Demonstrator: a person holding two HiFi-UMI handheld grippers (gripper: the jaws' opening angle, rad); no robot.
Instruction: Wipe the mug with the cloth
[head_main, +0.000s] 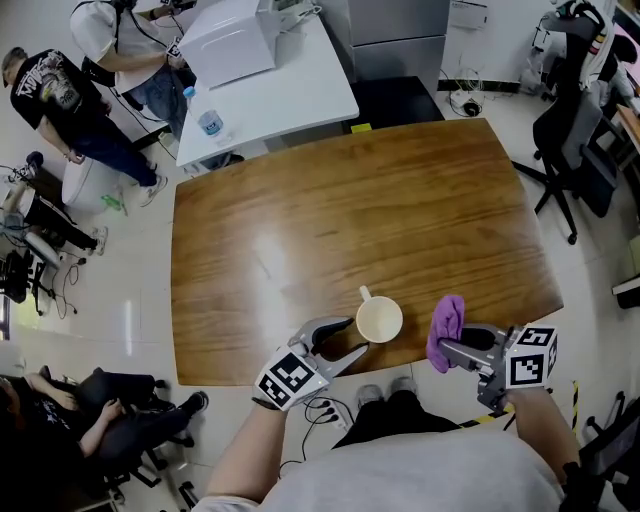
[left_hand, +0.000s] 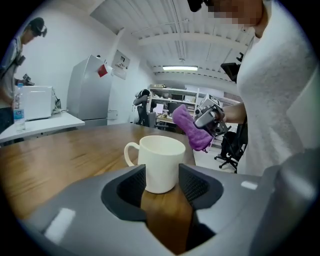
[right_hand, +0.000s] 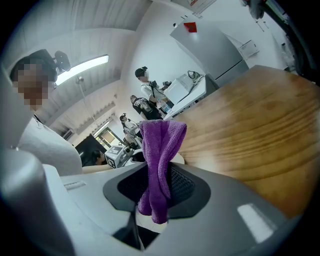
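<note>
1. Left gripper (head_main: 356, 336): jaws spread wide, one on each side of the mug (head_main: 379, 320); the pads sit just beside its lower wall; whether they touch it I cannot tell; nothing is gripped.
2. Mug: white, upright on the table (head_main: 350, 200), near the edge closest to the person; handle points away from the person.
3. Right gripper (head_main: 447, 352): jaws closed on the cloth (head_main: 446, 324); the cloth is purple and bunched, sticking up past the jaw tips, with a short end hanging below them.
4. Cloth and mug: apart; the cloth is held just right of the mug, above the table edge.
</note>
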